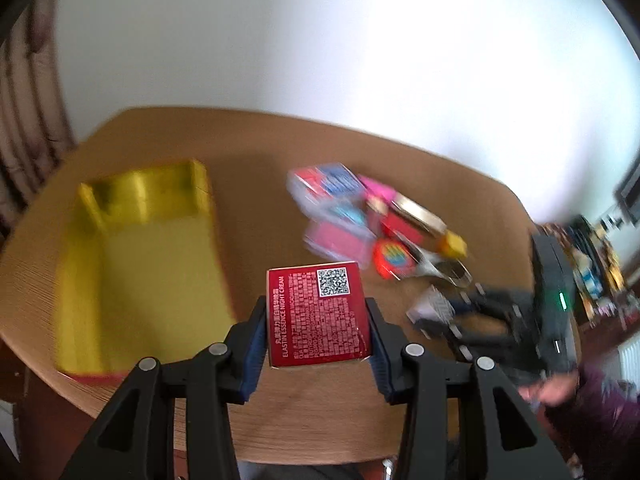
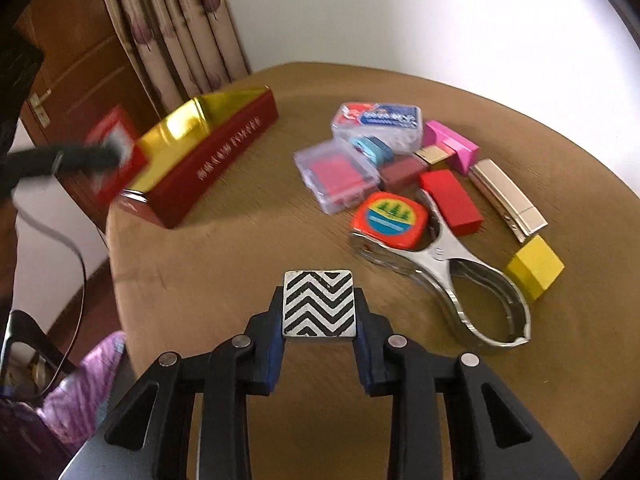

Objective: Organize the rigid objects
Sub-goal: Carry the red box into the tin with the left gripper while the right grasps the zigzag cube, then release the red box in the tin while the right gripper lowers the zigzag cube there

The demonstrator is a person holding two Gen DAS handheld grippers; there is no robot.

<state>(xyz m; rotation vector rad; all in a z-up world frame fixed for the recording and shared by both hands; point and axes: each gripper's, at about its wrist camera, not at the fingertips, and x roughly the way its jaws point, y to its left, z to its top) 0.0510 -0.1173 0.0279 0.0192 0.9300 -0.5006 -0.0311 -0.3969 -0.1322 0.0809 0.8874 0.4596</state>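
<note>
A: How is the left gripper [image 1: 318, 322] posed?
B: It tilts steeply down toward the round table [image 1: 256, 168], above its near edge. Its jaws stand partly closed, blue pads pressing both sides of a red night-cream box [image 1: 318, 314]. The box's printed face looks up at the camera, its QR code at the far end, and its text lines run along the fingers.

A: And the right gripper [image 2: 318, 320]?
B: It also slants down over the table. Its jaws are narrow, clamped on a small square tile with black and white zigzags [image 2: 318, 304], held flat, chevrons pointing away.

A: Where does everything else sit?
B: The gold-lined open red box [image 2: 208, 140] lies to the left, its long axis running away toward the curtain [image 2: 176, 28]. The small objects, among them a metal clip [image 2: 448, 276], cluster on the right.
</note>
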